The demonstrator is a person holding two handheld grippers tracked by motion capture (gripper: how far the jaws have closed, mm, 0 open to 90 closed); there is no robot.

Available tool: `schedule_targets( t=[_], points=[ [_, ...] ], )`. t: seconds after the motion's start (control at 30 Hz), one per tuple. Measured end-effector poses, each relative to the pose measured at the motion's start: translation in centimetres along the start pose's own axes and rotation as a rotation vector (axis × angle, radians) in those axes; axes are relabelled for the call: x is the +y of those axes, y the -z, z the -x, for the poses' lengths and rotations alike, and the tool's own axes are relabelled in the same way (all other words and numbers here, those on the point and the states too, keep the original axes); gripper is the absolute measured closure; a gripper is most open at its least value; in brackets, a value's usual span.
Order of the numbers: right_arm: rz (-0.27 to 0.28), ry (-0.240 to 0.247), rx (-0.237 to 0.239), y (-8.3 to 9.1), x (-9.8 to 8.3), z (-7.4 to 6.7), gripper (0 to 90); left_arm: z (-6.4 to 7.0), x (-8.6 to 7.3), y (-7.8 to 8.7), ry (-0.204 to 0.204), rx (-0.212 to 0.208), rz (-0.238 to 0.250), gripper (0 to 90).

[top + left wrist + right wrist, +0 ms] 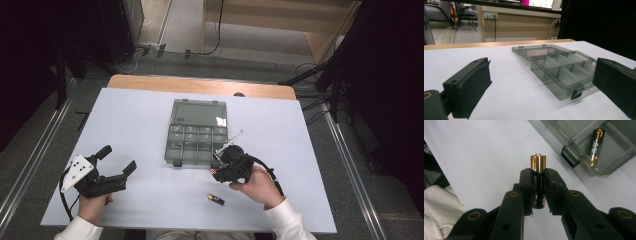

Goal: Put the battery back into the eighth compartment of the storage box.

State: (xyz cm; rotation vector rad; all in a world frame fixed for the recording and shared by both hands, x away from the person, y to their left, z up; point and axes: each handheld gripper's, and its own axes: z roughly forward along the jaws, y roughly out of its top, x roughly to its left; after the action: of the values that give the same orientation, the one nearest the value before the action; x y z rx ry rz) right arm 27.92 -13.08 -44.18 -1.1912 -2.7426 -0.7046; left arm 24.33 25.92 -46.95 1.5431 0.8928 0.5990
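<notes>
White table [140, 125] with a wooden strip along its far edge. Clear compartment box [196, 138] sits at table centre, lid open toward the far edge. Right gripper [538, 182] clamps a black-and-gold battery [538, 178], gold cap protruding past the pads, just beside the box's near right corner. Second battery [595, 146] lies inside a box compartment. Third battery [216, 199] lies near the near edge. Left gripper [119, 159], jaws wide apart and holding nothing, at the near left corner.

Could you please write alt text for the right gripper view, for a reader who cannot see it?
The right gripper is shut on a black and gold battery that points away from the camera above a white table. To the upper right, a second battery lies in a compartment of a clear grey organiser box.
</notes>
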Motion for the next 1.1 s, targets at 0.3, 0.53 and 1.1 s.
schedule_targets(
  t=[0.3, 0.53, 1.1],
  points=[
    [0.088, -0.089, 0.043, 0.3, 0.1, 1.5, 78.3, 0.0, 0.0, 0.0, 0.002, -0.001, -0.006, 1.3],
    [0.156, -0.153, 0.038, 0.7, 0.2, 2.3, 78.3, 0.0, 0.0, 0.0, 0.002, 0.002, -0.003, 1.3],
    [0.318, -0.276, 0.044, 1.9, -0.1, 3.6, 78.3, 0.0, 0.0, 0.0, 0.002, 0.005, -0.005, 1.3]
  ],
)
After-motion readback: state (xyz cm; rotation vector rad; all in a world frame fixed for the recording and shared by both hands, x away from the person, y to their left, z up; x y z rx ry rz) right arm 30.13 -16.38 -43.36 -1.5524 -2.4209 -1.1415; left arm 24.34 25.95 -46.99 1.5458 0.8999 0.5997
